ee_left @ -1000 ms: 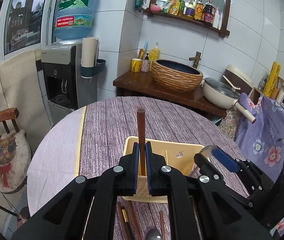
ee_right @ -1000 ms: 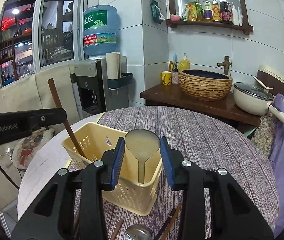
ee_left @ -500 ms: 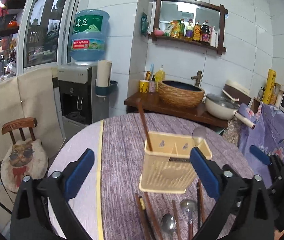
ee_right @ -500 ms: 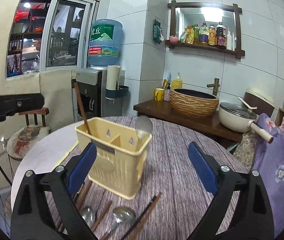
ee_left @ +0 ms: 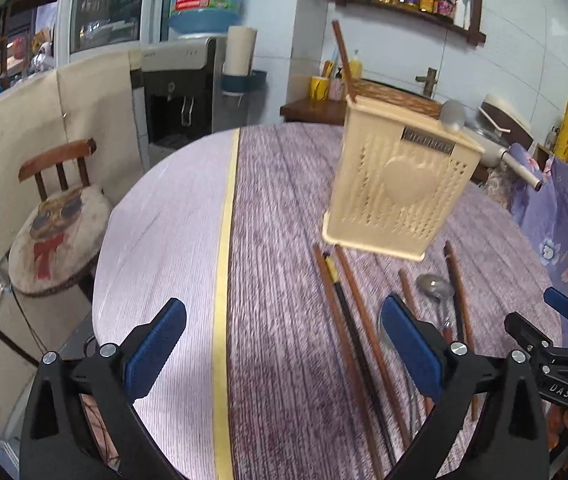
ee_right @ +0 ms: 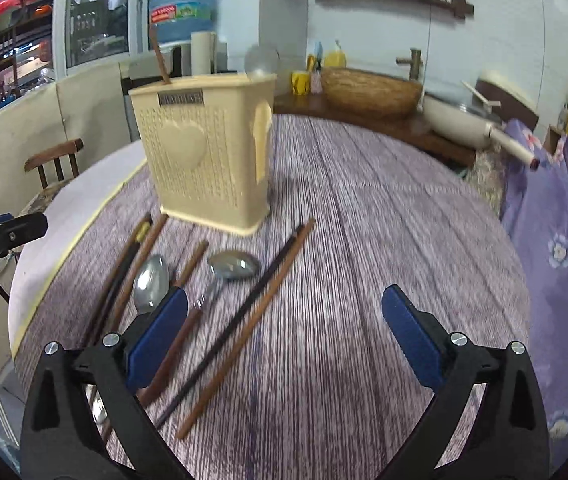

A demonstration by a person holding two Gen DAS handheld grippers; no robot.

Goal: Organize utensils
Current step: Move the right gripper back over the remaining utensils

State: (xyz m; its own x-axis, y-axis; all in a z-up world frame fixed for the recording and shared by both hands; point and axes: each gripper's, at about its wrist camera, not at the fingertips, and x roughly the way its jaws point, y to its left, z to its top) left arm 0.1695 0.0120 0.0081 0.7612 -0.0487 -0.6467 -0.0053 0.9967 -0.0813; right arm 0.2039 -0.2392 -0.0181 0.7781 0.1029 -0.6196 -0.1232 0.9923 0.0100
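The cream holder (ee_right: 207, 156) stands upright on the round table (ee_right: 364, 240), toward its far side. It contains one brown chopstick (ee_right: 159, 60), leaning out of the left end as the right wrist sees it, and one spoon (ee_right: 260, 62), bowl up, at the other end. The compartment dividers are not visible from either view. Loose on the table just in front of the holder lie several chopsticks (ee_right: 243, 336), brown and black, and two spoons (ee_right: 151, 284), bowls toward the holder. Left gripper (ee_left: 279, 344) is spread wide and holds nothing, above the table's near edge. Right gripper (ee_right: 284, 332) is also spread wide and empty, over the loose utensils.
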